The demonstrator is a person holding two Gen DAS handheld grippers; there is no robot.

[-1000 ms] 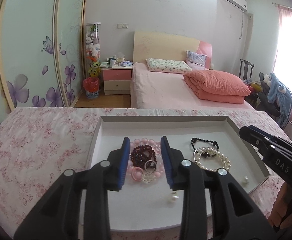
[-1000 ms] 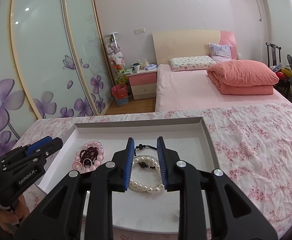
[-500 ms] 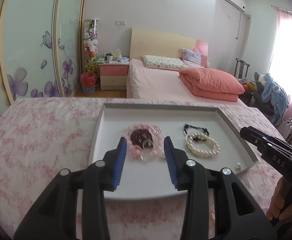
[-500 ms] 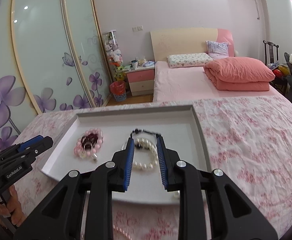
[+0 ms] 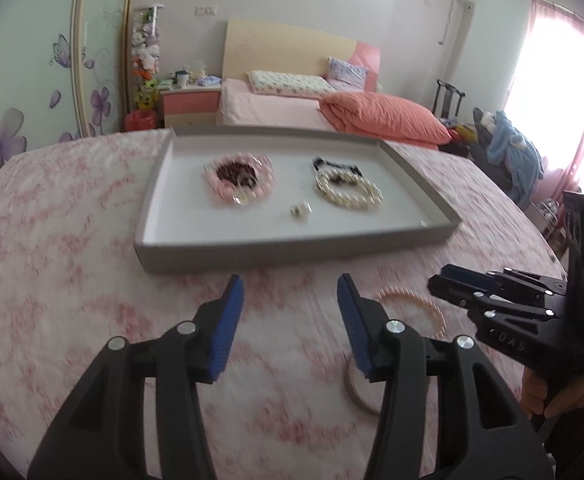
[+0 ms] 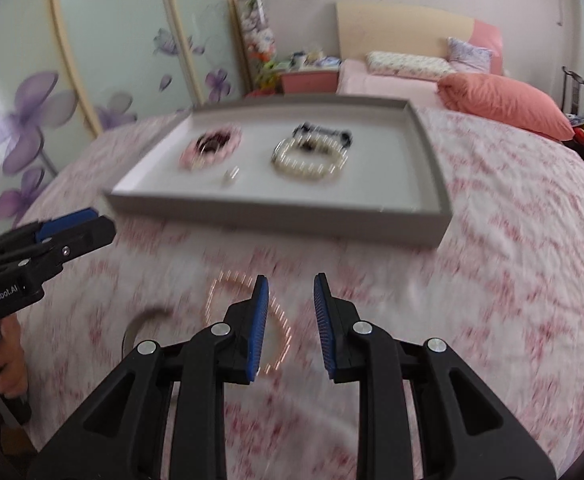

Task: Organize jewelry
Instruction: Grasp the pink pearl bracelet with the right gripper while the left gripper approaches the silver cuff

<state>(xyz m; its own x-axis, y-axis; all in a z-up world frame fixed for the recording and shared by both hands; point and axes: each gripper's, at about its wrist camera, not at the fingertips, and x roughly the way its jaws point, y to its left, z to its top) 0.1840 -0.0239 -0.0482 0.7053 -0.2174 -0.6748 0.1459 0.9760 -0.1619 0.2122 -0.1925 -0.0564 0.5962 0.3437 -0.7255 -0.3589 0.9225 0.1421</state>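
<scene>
My right tongs (image 6: 290, 298) hang spread and empty over the pink bead bracelet (image 6: 248, 320) on the bedspread (image 6: 511, 280), my left tongs (image 5: 290, 300) likewise spread, with a plain bangle (image 5: 357, 390) just right of them. I judge the next step is picking up the bracelet. Ahead, the tray (image 5: 292, 250) has open floor near its front wall.

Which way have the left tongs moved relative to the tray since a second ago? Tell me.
Yes. The left tongs have pulled back toward the person: they were over the tray, and now hang over the bedspread before its near wall.
</scene>
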